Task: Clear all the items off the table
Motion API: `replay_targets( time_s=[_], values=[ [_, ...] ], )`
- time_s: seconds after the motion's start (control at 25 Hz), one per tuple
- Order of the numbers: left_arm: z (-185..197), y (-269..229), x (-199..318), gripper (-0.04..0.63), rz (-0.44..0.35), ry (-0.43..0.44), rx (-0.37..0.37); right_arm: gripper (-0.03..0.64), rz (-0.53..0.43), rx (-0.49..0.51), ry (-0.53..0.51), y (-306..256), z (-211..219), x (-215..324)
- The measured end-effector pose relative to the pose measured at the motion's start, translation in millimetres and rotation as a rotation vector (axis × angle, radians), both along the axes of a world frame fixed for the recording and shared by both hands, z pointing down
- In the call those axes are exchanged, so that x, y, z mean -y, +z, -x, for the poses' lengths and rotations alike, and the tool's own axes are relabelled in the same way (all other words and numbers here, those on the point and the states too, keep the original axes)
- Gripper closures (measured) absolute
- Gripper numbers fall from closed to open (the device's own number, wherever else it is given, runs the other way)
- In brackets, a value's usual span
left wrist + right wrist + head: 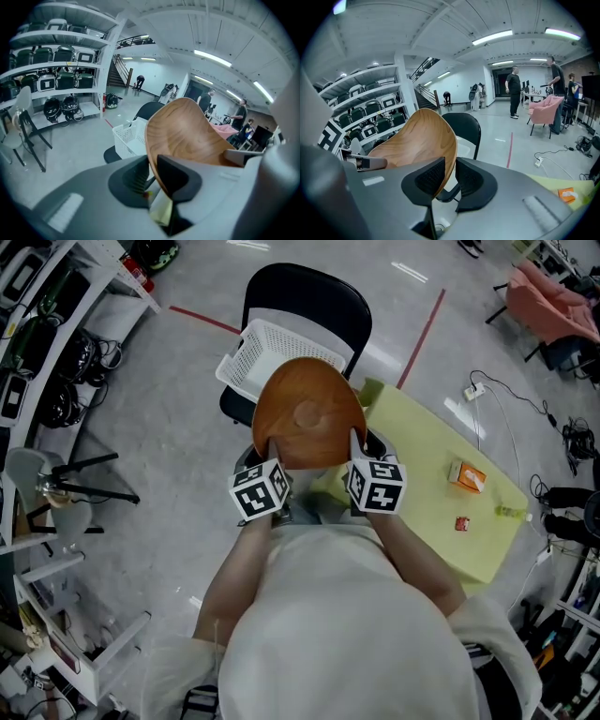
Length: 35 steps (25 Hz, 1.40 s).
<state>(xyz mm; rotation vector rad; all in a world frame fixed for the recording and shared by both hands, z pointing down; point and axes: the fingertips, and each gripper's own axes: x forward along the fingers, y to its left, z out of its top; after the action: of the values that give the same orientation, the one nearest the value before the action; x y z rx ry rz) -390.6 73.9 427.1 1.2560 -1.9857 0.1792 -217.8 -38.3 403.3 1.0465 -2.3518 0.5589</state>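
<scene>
A large oval wooden tray point(307, 413) hangs in the air between both grippers, above the black chair. My left gripper point(272, 457) is shut on its left rim, and my right gripper point(356, 448) is shut on its right rim. In the left gripper view the wooden tray point(185, 133) rises from between the pads, with the left gripper point(152, 176) clamped on its edge. The right gripper view shows the tray point(417, 140) curving up to the left and the right gripper point(447, 176) pinching its rim. The yellow-green table point(441, 512) lies to the right and carries an orange carton point(467, 475) and a small red item point(461, 523).
A white plastic basket point(272, 352) sits on a black chair point(314, 306) just beyond the tray. Shelving with helmets point(61, 56) stands at the left, a tripod point(84, 479) beside it. Cables and a power strip point(473, 390) lie on the floor right. People stand far off.
</scene>
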Motion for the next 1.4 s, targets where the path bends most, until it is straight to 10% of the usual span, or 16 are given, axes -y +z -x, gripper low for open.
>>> replay_targets(
  time_s=[1.4],
  values=[
    [145,54,29,0.535,0.073,-0.055,-0.070,0.554,0.079,-0.075,-0.068,53,155,42]
  ],
)
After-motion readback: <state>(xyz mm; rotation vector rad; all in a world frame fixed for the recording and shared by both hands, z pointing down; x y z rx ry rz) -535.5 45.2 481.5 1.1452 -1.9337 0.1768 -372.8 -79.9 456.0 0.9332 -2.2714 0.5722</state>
